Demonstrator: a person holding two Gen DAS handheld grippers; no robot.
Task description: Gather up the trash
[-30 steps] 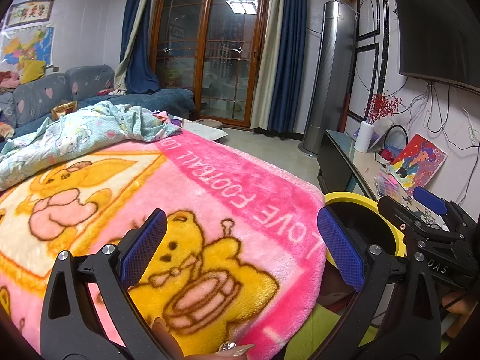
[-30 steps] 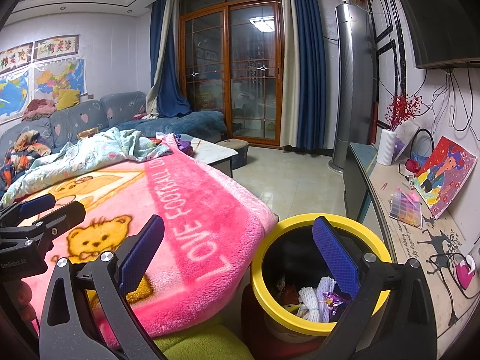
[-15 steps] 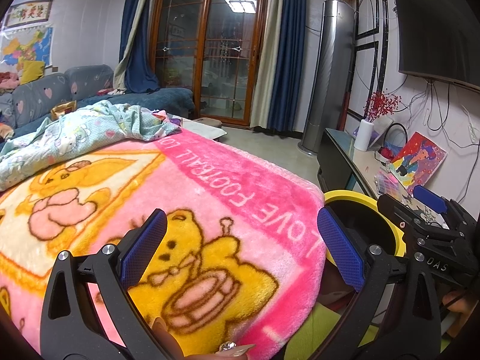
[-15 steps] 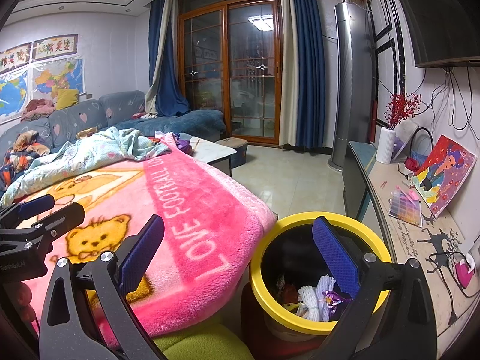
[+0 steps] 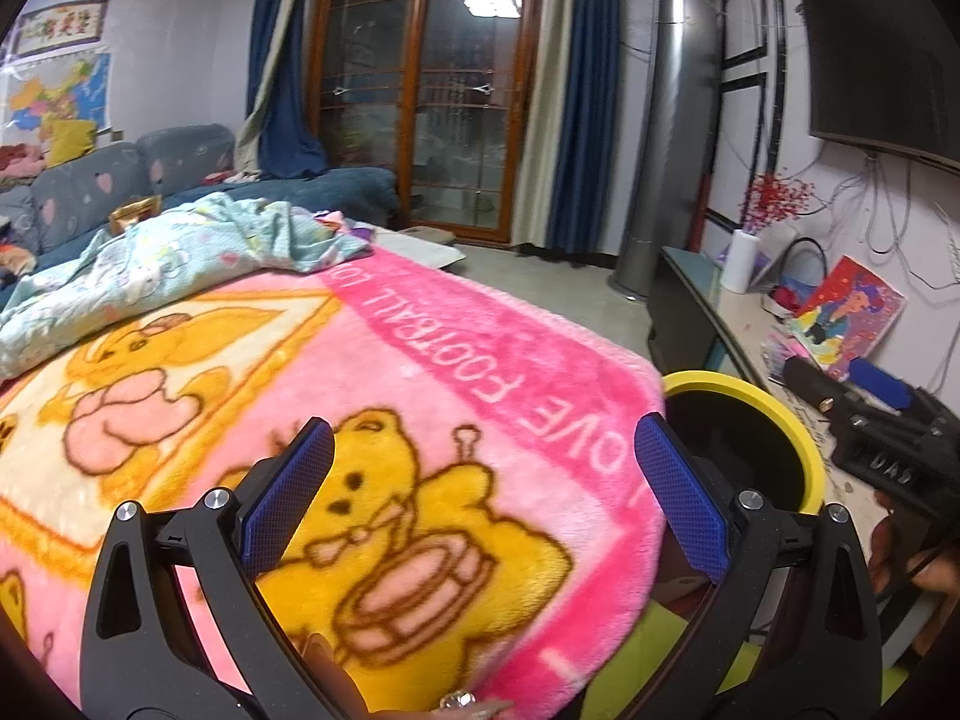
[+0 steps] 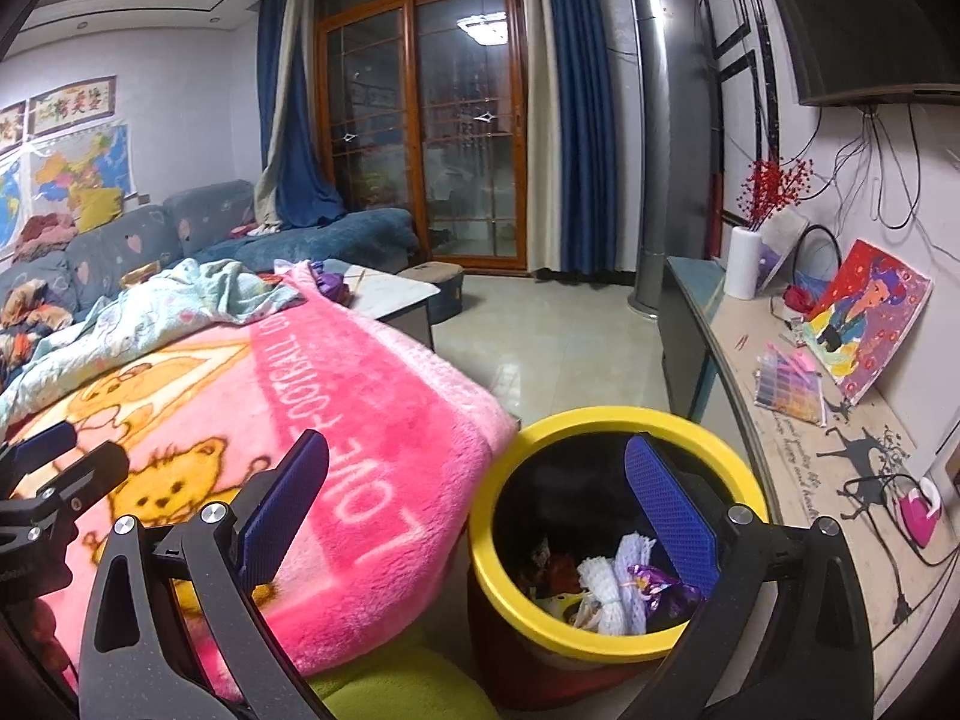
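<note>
Hovering, left gripper (image 5: pixel 483 480): jaws spread wide, nothing between the blue pads (image 5: pixel 678 498); it hangs over the blanket.
Right gripper (image 6: pixel 477 495): jaws spread wide, empty; its right pad (image 6: pixel 669 507) is over the bin's mouth, its left pad over the blanket edge.
Blanket (image 5: pixel 420 372): pink, with yellow bears and white lettering, directly under and ahead of the left gripper; left of the right gripper.
Bin (image 6: pixel 612 426): yellow rim, dark inside, just below and ahead of the right gripper, touching the blanket's edge; to the right of the left gripper.
Trash (image 6: pixel 618 579): white netting, a purple wrapper and darker scraps lying at the bin's bottom.
Quilt (image 5: pixel 180 252): pale, crumpled, ahead-left past the blanket.
Shelf (image 6: pixel 840 456): low, ahead-right, carrying a painting (image 6: pixel 864 318).
Sofa (image 6: pixel 180 228): blue, far left.
Glass doors (image 6: pixel 444 138): far ahead.
</note>
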